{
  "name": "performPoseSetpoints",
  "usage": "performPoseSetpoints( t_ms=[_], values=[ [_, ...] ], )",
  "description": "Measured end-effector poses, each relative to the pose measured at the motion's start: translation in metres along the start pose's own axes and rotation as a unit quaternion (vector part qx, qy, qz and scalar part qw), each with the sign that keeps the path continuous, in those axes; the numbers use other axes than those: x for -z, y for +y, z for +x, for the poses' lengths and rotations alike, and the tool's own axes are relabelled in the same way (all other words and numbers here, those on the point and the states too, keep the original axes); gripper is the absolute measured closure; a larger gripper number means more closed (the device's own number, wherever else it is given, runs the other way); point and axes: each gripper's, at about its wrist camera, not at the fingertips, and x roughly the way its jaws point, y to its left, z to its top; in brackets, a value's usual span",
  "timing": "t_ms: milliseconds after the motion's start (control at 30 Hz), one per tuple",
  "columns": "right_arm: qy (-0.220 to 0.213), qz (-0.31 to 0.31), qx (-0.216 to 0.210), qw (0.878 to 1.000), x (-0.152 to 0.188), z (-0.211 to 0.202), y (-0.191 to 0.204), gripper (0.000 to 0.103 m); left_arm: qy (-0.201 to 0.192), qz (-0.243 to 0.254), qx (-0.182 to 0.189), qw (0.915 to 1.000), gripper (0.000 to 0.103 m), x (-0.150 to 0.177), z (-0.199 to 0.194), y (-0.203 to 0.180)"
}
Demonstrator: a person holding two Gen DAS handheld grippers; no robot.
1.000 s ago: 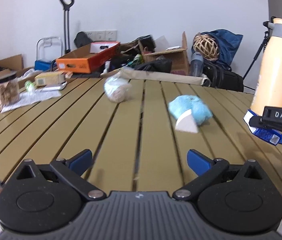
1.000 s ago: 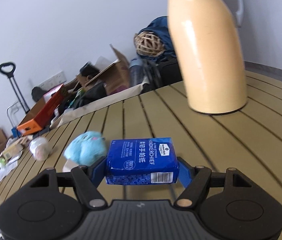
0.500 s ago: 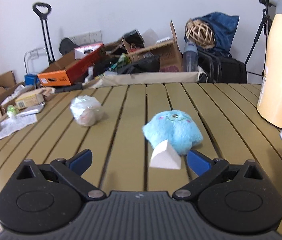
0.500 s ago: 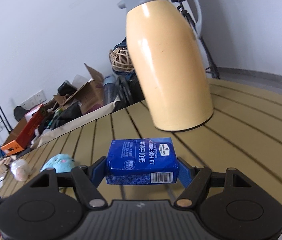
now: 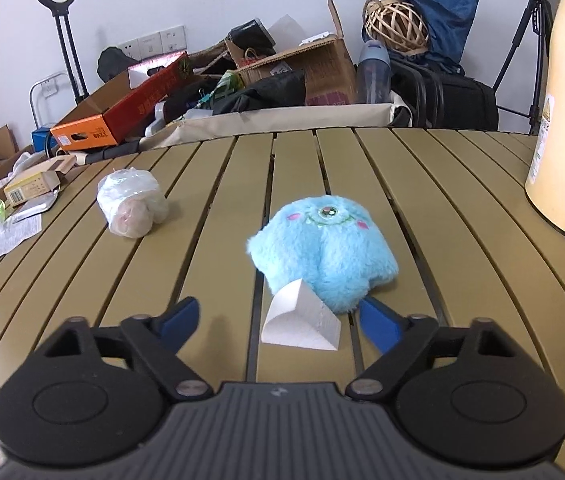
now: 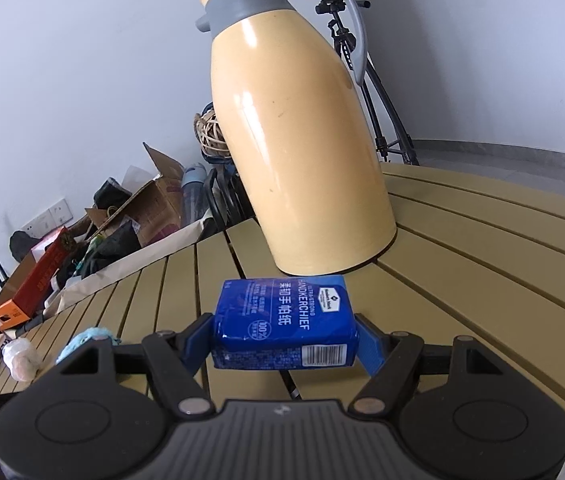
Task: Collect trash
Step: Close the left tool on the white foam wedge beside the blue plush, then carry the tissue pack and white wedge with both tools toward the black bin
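Tissue pack (image 6: pixel 284 322) sits clenched in the right gripper (image 6: pixel 284 344). Left gripper (image 5: pixel 278 320), jaws closing, straddles white folded paper (image 5: pixel 301 322) on the table (image 5: pixel 218 216); blue plush (image 5: pixel 324 252) at twelve o'clock.

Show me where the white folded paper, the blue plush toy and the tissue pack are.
white folded paper (image 5: pixel 302 322), left wrist view, front face
blue plush toy (image 5: pixel 324 246), left wrist view, body
tissue pack (image 6: pixel 284 320), right wrist view, top face
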Motion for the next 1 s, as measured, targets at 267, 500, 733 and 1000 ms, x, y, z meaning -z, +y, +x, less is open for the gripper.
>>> performPoseSetpoints(
  t_ms=[267,500,733,1000],
  values=[
    [0.002,0.0,-0.002,1.0,0.001,0.001,0.002,0.031,0.018,-0.018,0.002,0.9997,0.033,-0.004,0.009,0.005],
    [0.006,0.002,-0.004,1.0,0.001,0.001,0.005,0.031,0.025,-0.026,0.035,0.9987,0.063,-0.003,0.006,0.007],
    [0.012,0.0,-0.011,1.0,0.002,0.003,0.006,0.031,0.021,-0.039,0.041,0.9982,0.069,-0.002,-0.002,0.008],
    [0.013,-0.011,-0.018,1.0,0.004,0.002,0.013,0.031,0.006,-0.04,0.042,0.9983,0.07,-0.002,-0.019,0.017]
  ],
)
